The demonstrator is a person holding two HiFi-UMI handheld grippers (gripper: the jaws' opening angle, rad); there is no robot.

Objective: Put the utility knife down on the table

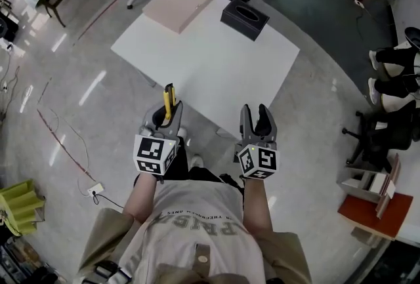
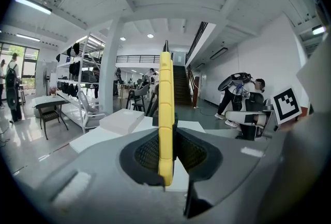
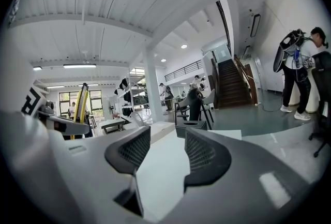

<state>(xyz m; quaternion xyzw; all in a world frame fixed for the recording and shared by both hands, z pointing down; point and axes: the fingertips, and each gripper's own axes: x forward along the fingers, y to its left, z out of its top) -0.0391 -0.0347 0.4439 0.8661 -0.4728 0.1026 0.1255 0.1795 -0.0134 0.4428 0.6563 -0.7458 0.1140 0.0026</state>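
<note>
Far left, head view: a green folded object (image 1: 18,205) sits on the floor, with thin cables running across the tiles near it.

Left gripper (image 1: 165,117): jaws clamped on the utility knife (image 1: 170,100). The knife's yellow body stands on edge between the pads, its tip pointing forward and up. In the left gripper view the knife (image 2: 165,109) runs straight up the middle, with the left gripper (image 2: 166,151) pads pressed against both of its sides. The knife is held in the air, not lying on the table. Its tip comes about level with the near edge of the white table (image 1: 216,60), while the gripper body hangs over the floor. A marker cube (image 1: 155,155) sits behind the jaws.

Table top, far end: a beige flat box (image 1: 180,6) to the left and a black tissue box (image 1: 244,18) just right of it, the two apart.

Right gripper (image 1: 256,120): jaws apart with nothing between them. The right gripper view shows the right gripper (image 3: 165,151) pads with bare table (image 3: 160,171) showing in the gap. The yellow knife (image 3: 80,109) appears at that view's left edge.

Far right: dark office chairs (image 1: 377,135) and a red-topped stand (image 1: 367,212) on the floor.
</note>
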